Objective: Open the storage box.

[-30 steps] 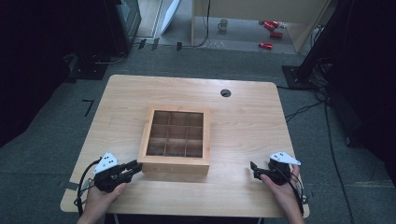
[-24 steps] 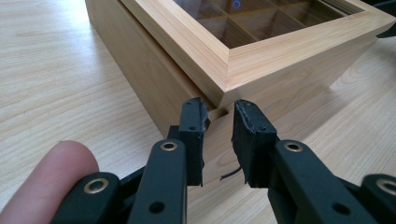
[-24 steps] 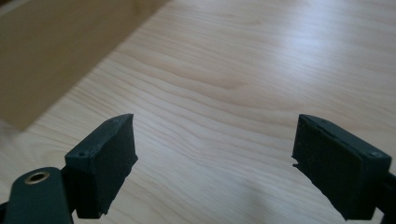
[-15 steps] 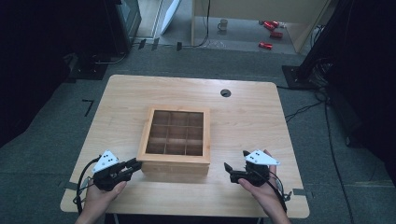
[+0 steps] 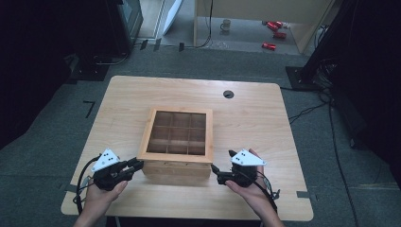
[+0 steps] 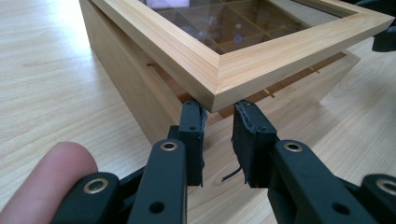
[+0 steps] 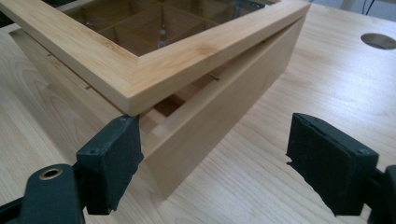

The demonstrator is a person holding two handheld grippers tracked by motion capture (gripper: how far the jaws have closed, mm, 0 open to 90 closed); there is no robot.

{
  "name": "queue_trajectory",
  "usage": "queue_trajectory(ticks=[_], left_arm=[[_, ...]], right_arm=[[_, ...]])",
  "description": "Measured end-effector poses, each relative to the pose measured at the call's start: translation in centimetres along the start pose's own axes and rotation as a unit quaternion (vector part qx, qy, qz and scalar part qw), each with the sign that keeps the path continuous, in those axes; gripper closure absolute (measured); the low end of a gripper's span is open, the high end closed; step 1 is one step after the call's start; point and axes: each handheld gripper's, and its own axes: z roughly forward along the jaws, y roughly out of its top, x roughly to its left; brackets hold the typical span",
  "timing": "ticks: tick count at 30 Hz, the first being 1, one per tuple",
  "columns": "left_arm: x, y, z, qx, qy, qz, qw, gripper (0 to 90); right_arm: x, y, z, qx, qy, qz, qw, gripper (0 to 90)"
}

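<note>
A wooden box (image 5: 177, 171) with a glass-paned lid (image 5: 175, 157) stands mid-table, divided into compartments. The lid's front edge (image 6: 261, 51) is lifted off the base (image 6: 126, 84). My left gripper (image 5: 137, 164) is shut with nothing between its fingers, and its tips (image 6: 219, 126) sit right under the lid's front left corner. My right gripper (image 5: 217, 174) is at the front right corner with jaws wide apart, and they have just been closing. The base corner (image 7: 233, 98) lies between them unpressed, and one pad (image 7: 112, 158) is below the lid (image 7: 187, 60).
The wooden table (image 5: 255, 118) has a round cable hole (image 5: 228, 94) behind the box. Bare tabletop lies to either side of the box. On the floor beyond are red cans (image 5: 268, 46), a mug (image 5: 227, 23) and black stands (image 5: 302, 75).
My right hand has moved left along the front edge from the table's right side to the box's front right corner. The left hand and the box have stayed put.
</note>
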Motion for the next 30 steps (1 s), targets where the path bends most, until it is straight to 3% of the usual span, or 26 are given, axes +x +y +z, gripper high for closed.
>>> queue_trajectory(ticks=[5, 10, 17, 20, 21, 22, 25, 27, 28, 30], left_arm=[[0.0, 0.1, -0.1, -0.001, -0.001, 0.001, 1.0, 74.4], [0.0, 0.2, -0.2, -0.003, -0.001, 0.0, 1.0, 74.4], [0.6, 0.1, -0.6, -0.005, -0.005, -0.002, 1.0, 71.7], [1.0, -0.2, -1.0, -0.008, -0.008, -0.006, 0.9999, 64.3], [1.3, -0.4, -1.2, -0.006, -0.009, -0.007, 0.9999, 58.1], [1.8, -0.8, -1.5, 0.003, 0.006, -0.007, 1.0, 52.0], [3.4, -1.7, -1.8, 0.008, 0.023, -0.029, 0.9993, 38.4], [4.7, -2.3, -1.8, 0.014, 0.032, -0.055, 0.9978, 33.3], [4.7, -2.3, -1.8, 0.014, 0.032, -0.055, 0.9978, 31.3], [6.1, -3.1, -1.4, 0.028, 0.042, -0.086, 0.995, 29.9]], right_arm=[[0.7, 0.4, 0.3, -0.003, 0.005, -0.006, 1.0, 18.0], [1.3, 0.7, 1.5, -0.008, -0.01, -0.02, 0.9997, 17.9], [2.5, 1.1, 2.6, -0.026, -0.046, -0.076, 0.9957, 15.6], [2.7, 1.2, 2.6, -0.031, -0.053, -0.093, 0.9938, 15.4], [2.8, 1.2, 2.7, -0.038, -0.056, -0.107, 0.9919, 15.4], [2.9, 1.2, 2.7, -0.039, -0.056, -0.11, 0.9916, 15.4], [2.8, 1.6, 2.5, -0.056, -0.059, -0.12, 0.9894, 15.3], [2.7, 1.8, 2.4, -0.063, -0.058, -0.122, 0.9889, 15.3], [2.7, 2.0, 2.3, -0.065, -0.056, -0.122, 0.9888, 15.3], [2.6, 2.2, 2.3, -0.065, -0.055, -0.124, 0.9886, 15.3]])
